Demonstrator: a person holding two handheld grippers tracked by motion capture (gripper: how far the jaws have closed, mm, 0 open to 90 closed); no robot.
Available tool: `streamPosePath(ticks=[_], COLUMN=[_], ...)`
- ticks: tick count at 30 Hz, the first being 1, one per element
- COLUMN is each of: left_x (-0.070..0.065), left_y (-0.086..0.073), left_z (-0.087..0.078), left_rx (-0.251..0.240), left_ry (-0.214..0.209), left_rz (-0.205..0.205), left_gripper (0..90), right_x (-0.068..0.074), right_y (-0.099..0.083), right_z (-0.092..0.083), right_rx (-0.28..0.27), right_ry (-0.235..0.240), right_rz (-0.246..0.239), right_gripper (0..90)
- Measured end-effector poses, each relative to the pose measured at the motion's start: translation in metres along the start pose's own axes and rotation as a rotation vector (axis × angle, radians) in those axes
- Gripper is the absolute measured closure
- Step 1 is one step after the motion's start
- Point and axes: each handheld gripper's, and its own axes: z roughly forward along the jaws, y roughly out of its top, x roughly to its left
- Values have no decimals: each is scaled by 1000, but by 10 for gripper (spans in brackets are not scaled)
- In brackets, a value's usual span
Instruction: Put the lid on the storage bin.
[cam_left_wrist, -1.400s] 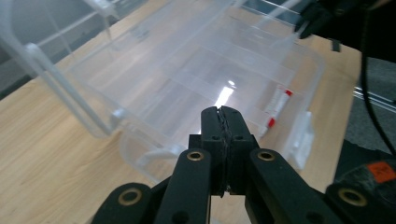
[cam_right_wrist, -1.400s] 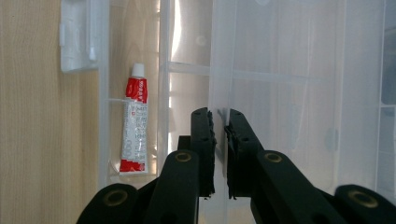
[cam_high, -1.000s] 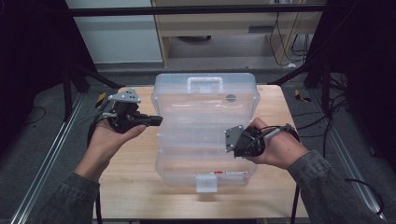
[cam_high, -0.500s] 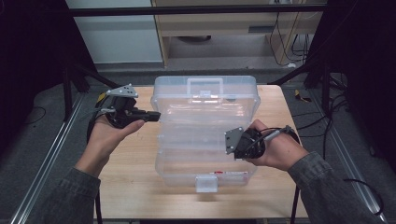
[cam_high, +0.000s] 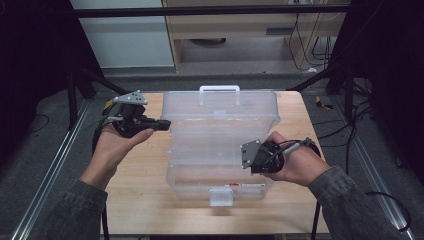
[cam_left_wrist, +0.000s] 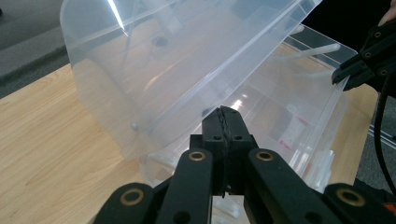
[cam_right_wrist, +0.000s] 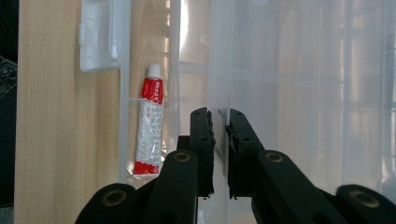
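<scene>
A clear plastic organiser box (cam_high: 220, 187) lies on the wooden table (cam_high: 135, 180), and its lid (cam_high: 225, 120) is tilted up from the base. My right gripper (cam_high: 251, 159) (cam_right_wrist: 218, 115) is shut on the lid's thin clear rim at the right side. My left gripper (cam_high: 164, 124) (cam_left_wrist: 224, 114) has its jaws pressed together with nothing between them, tips at the lid's left edge. A red and white tube (cam_right_wrist: 149, 126) lies in a front compartment of the base. The right gripper (cam_left_wrist: 357, 70) also shows across the box in the left gripper view.
The lid's white carry handle (cam_high: 220, 89) points to the far side, and the latch tab (cam_high: 221, 196) hangs at the near edge. A wooden cabinet (cam_high: 240, 30) and cables (cam_high: 310, 35) stand beyond the table. Metal rails (cam_high: 50, 170) run along both sides.
My left gripper has moved right, up to the lid's left edge. The right gripper has kept its hold on the lid and barely shifted.
</scene>
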Motion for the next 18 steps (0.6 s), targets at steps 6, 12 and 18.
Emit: streamPosePath(ticks=[6, 12, 18], left_x=[0, -3, -11], left_y=[-6, -11, -19], left_z=[0, 0, -2], left_rx=[7, 4, 20], left_ry=[-12, -16, -26], left_rz=[-6, 33, 10], left_gripper=[896, 896, 896], right_x=[2, 5, 14], right_y=[-2, -2, -4], right_z=[1, 2, 3], right_rx=[-5, -6, -40], right_ry=[5, 0, 1], right_rz=[7, 9, 42], right_gripper=[823, 805, 662])
